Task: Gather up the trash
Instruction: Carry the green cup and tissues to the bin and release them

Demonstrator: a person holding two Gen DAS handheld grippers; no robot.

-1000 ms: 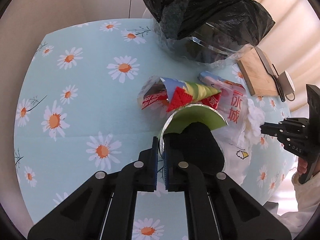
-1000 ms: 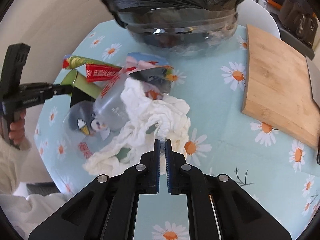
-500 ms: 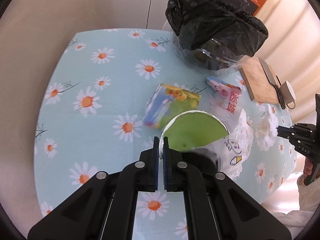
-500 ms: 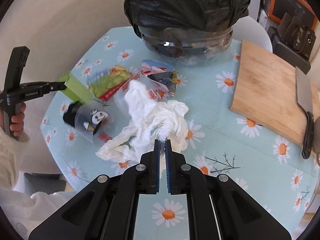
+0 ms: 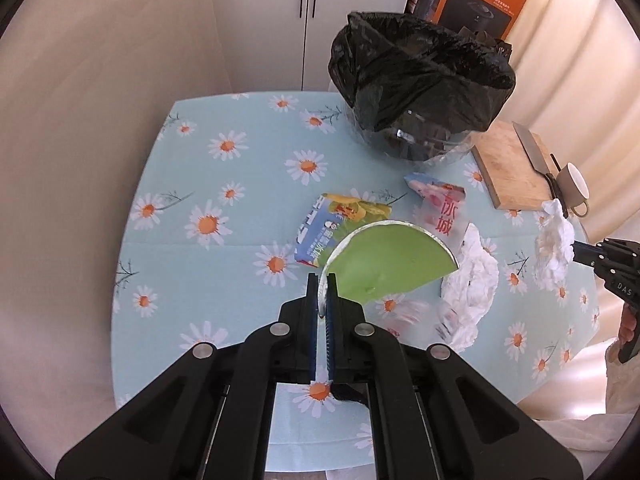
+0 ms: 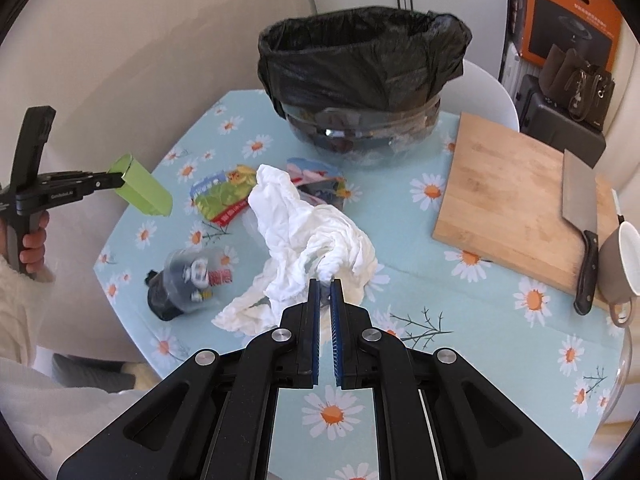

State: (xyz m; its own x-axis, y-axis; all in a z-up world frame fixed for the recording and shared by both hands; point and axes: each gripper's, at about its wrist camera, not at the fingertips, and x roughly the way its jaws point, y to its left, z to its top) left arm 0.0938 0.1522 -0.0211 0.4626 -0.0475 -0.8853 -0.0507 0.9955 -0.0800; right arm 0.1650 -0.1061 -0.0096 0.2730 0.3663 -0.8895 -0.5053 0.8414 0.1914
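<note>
Black-lined bin (image 6: 362, 92) lies ahead of both tools — my right gripper (image 6: 325, 280) clamps the white tissue (image 6: 316, 236), my left gripper (image 5: 323, 286) pinches the green cup (image 5: 394, 264), equally near

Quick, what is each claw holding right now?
Left gripper: shut on the green paper cup.
Right gripper: shut on the crumpled white tissue.

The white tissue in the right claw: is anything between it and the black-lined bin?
Nothing visible blocks it. The white tissue hangs from the right claw, above the wrappers lying before the bin, whose mouth is open.
</note>
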